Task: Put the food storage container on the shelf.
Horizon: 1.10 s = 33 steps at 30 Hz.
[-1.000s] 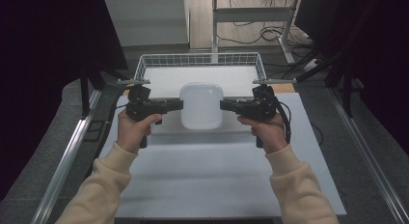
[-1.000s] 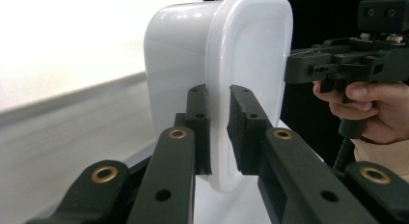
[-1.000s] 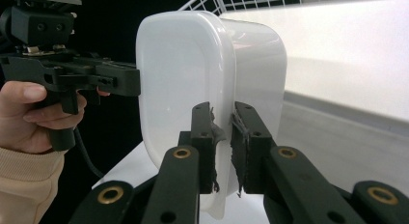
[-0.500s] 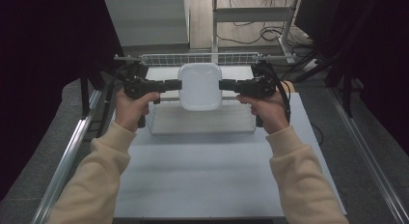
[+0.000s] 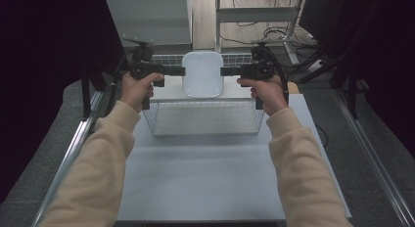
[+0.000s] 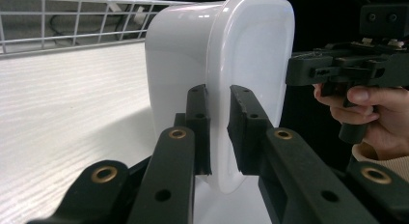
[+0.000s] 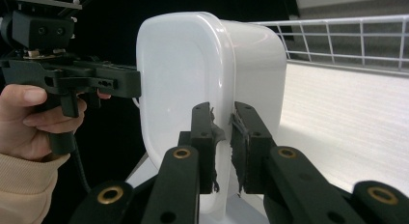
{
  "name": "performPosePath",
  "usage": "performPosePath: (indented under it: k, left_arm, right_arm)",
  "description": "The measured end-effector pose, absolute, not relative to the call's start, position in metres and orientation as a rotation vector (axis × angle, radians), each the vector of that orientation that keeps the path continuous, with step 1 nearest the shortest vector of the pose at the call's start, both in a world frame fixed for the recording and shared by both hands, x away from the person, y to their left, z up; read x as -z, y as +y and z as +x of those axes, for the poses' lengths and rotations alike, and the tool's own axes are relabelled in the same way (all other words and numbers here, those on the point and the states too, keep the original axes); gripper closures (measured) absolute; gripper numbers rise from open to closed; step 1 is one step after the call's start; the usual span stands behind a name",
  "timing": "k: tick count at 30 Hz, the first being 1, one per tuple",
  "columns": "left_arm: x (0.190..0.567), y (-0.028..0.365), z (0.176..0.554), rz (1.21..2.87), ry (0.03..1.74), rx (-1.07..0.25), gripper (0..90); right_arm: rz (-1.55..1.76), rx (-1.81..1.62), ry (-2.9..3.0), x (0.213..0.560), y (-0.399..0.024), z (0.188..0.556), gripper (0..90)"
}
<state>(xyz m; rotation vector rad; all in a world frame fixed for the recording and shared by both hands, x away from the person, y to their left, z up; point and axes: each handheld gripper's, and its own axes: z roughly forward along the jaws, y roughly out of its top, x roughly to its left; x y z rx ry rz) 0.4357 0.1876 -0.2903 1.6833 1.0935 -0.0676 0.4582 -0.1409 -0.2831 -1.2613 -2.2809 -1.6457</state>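
Note:
A white rounded plastic tub [image 5: 202, 74] is held tipped on edge over the far part of a wire basket [image 5: 203, 118], its broad face turned toward the person. My left gripper [image 5: 177, 70] is shut on the tub's left rim, and my right gripper [image 5: 228, 71] is shut on its right rim. In the left gripper view the jaws pinch the tub's rim [image 6: 251, 55] at the left gripper [image 6: 219, 132]. The right gripper [image 7: 223, 137] clamps the opposite rim of the tub [image 7: 183, 74] the same way. Whether the tub's lower edge touches the basket floor is unclear.
The basket has a white floor [image 6: 62, 103] and a wire rim [image 7: 357, 38] behind the tub. It stands on a white table [image 5: 205, 173]. Metal rails [image 5: 73, 148] run along both table sides; dark curtains, shelving and cables lie beyond.
Both grippers have risen and moved away from the person with the tub. The tub has tipped from lying flat in the basket to standing on edge.

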Motion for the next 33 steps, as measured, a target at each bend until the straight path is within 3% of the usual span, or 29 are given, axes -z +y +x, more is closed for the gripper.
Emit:
performPosePath:
  k: [8,20,33]
  left_arm:
    - [0.297,0.193,0.463,1.652,1.154,0.154,78.9]
    - [0.319,0.199,0.504,1.523,1.265,0.374,73.5]
    - [0.329,0.195,0.510,1.507,1.285,0.393,64.6]
  right_arm:
    - [-1.316,1.586,-2.194,0.288,-0.139,0.481,78.6]
    - [-1.492,1.481,-2.001,0.303,-0.136,0.521,69.6]
    - [-1.538,1.462,-1.991,0.308,-0.134,0.524,63.0]
